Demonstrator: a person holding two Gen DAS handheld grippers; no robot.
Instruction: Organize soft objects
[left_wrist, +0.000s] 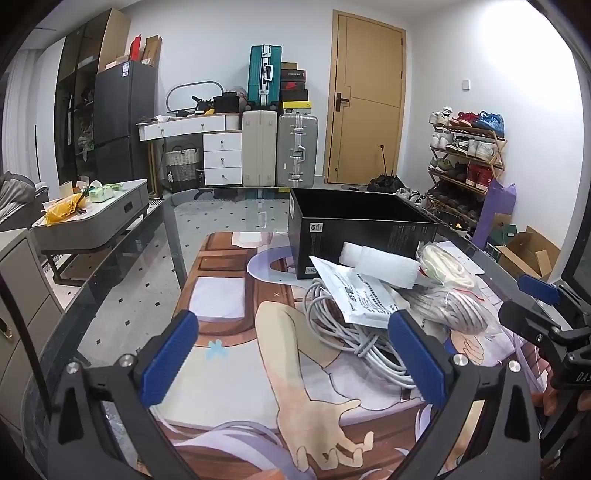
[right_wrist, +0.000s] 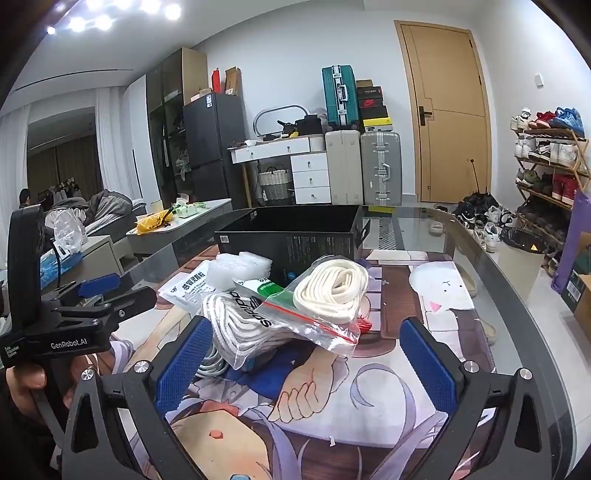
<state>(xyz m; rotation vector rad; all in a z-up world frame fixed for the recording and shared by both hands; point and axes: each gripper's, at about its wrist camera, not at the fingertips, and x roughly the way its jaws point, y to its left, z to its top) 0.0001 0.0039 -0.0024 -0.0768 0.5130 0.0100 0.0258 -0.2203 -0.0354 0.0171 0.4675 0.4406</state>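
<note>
A pile of soft things lies on the printed mat in front of an open black box (left_wrist: 354, 225) (right_wrist: 295, 236). It holds a clear bag of cream rope (right_wrist: 332, 291) (left_wrist: 445, 267), a bag of grey-white laces (right_wrist: 240, 325) (left_wrist: 450, 306), white foam wrap (left_wrist: 380, 266) (right_wrist: 240, 267), a white printed packet (left_wrist: 362, 295) (right_wrist: 188, 290) and a coil of grey cable (left_wrist: 354, 336). My left gripper (left_wrist: 295, 354) is open and empty, left of the pile. My right gripper (right_wrist: 306, 362) is open and empty, just before the bags.
The mat (left_wrist: 229, 369) covers a glass table (left_wrist: 122, 288) whose curved edge (right_wrist: 517, 288) runs on the right. A low side table (left_wrist: 92, 218) stands at the left. Suitcases (left_wrist: 277, 151), a door and a shoe rack (left_wrist: 469, 162) are behind.
</note>
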